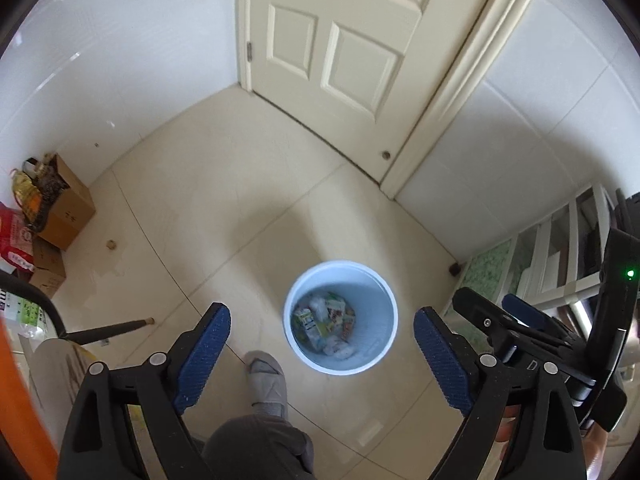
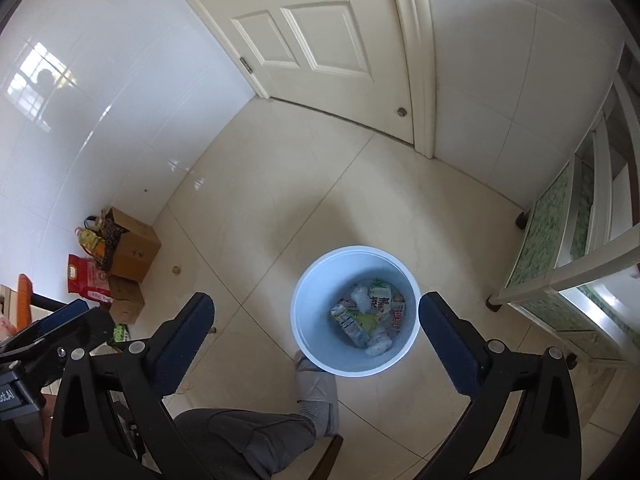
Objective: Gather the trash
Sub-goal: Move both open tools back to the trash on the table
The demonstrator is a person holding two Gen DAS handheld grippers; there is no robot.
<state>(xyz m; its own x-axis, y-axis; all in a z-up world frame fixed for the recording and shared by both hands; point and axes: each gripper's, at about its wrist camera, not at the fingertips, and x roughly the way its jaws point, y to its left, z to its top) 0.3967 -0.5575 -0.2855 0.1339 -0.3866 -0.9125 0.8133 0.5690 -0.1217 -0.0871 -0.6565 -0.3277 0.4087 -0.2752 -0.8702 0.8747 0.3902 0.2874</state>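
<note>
Both sets of tongs are spread wide with nothing between the blue pads, so neither one is carrying anything right now. The left tongs (image 1: 322,354) and the right tongs (image 2: 316,340) are both held high up and aimed down at the floor, and you can see the right tool's black body poking into the left camera's edge, so the 2 are side by side.

Straight ahead and below sits the round pale blue plastic trash bin (image 1: 301,347), standing upright on the cream tiled floor (image 1: 224,208). In both views its mouth lands between the pads, a bit toward the right pad each time. It's round, so no long axis to line up with. It looks a bit more centred under the right tongs, so I'd guess that side is slightly nearer, but honestly it's close.

Inside the bin is a pile of crumpled wrappers and small cartons (image 2: 370,318), lying at the bottom, well below the rim. A foot in a grey slipper (image 1: 266,380) is just beside the bin on the near side.

As far as I can tell, the floor close to the bin has no loose trash. The only small bit I can spot is a little brownish lump (image 1: 111,245) off to the left near the brown cardboard boxes (image 1: 68,208) by the white wall. If that counts as trash, it's well apart from the bin and off on the left tongs' side, so that hand would have the shorter trip.
</note>
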